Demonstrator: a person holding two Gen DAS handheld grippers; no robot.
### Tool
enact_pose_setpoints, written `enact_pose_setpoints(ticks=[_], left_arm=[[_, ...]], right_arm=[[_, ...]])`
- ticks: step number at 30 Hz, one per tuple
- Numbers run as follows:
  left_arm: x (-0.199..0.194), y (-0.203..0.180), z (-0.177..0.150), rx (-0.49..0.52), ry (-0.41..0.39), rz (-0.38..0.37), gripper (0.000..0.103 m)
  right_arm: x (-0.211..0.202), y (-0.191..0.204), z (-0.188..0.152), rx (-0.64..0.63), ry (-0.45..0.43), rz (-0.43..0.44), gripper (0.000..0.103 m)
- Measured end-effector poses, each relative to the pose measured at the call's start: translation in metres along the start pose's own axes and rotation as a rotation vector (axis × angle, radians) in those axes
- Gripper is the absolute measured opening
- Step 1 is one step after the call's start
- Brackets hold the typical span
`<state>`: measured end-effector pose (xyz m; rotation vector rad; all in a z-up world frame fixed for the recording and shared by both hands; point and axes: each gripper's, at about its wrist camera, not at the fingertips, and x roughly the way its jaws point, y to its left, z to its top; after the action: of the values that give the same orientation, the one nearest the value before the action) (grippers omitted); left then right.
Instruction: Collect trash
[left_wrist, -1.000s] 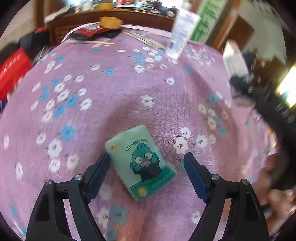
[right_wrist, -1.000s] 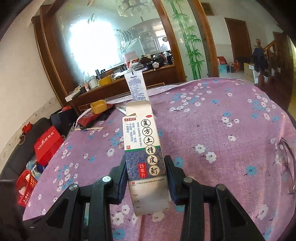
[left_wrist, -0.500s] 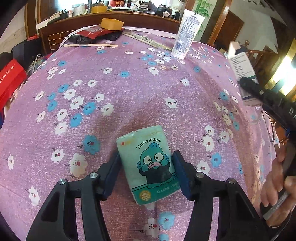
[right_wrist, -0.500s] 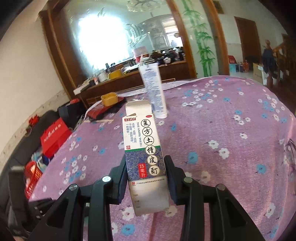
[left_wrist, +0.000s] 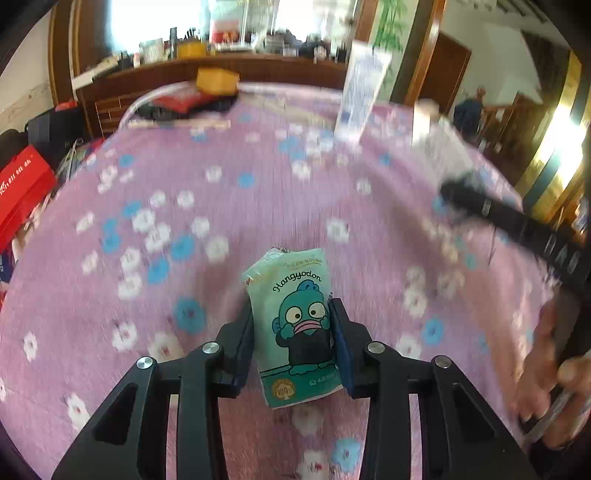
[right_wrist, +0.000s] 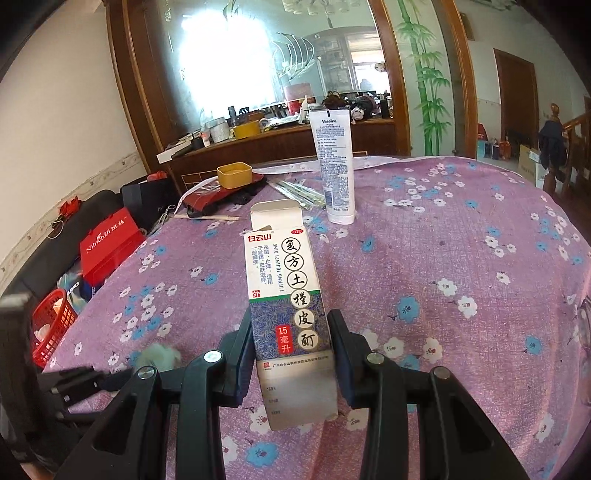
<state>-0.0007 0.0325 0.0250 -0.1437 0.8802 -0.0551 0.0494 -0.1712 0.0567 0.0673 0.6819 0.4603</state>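
My left gripper (left_wrist: 291, 325) is shut on a green tissue pack (left_wrist: 293, 325) with a cartoon fish on it, held just above the purple flowered tablecloth (left_wrist: 221, 206). My right gripper (right_wrist: 290, 332) is shut on an open white and blue medicine box (right_wrist: 286, 295) with Chinese writing, held upright above the table. The right gripper and box also show blurred at the right of the left wrist view (left_wrist: 480, 206). The left gripper shows blurred at the lower left of the right wrist view (right_wrist: 74, 380).
A white Vaseline tube (right_wrist: 334, 166) stands at the far side of the table. A yellow tub (right_wrist: 234, 173) sits on a red item, with chopsticks (right_wrist: 295, 192) beside it. A red basket (right_wrist: 51, 328) and red bag (right_wrist: 110, 247) are off the table's left edge.
My left gripper closed on the tissue pack and lifted it off the cloth. My right gripper kept hold of the medicine box and shifted a little.
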Motion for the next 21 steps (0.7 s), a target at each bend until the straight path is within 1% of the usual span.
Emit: enact_pose_setpoints(ticks=[3, 4, 5, 8, 11, 14, 21], left_arm=[[-0.009, 0.009, 0.014, -0.041, -0.089, 0.0, 0.037], [-0.01, 0.011, 0.016, -0.046, -0.111, 0.011, 0.037], [-0.011, 0.013, 0.019, -0.054, -0.146, 0.04, 0.037], [-0.01, 0.017, 0.018, -0.072, -0.198, 0.083, 0.037], [-0.007, 0.022, 0.016, -0.087, -0.218, 0.094, 0.037], [-0.008, 0.023, 0.018, -0.088, -0.234, 0.123, 0.037], [-0.011, 0.013, 0.013, -0.034, -0.254, 0.162, 0.038]], right_arm=[[0.001, 0.002, -0.001, -0.01, 0.003, 0.005, 0.041], [0.001, 0.004, -0.001, -0.019, 0.006, 0.005, 0.041], [0.002, 0.006, -0.002, -0.027, 0.007, 0.003, 0.041], [0.004, 0.012, -0.003, -0.053, 0.014, -0.002, 0.041], [0.008, 0.016, -0.005, -0.069, 0.029, -0.007, 0.041], [0.01, 0.021, -0.008, -0.087, 0.041, -0.005, 0.041], [0.012, 0.032, -0.012, -0.142, 0.044, -0.027, 0.041]])
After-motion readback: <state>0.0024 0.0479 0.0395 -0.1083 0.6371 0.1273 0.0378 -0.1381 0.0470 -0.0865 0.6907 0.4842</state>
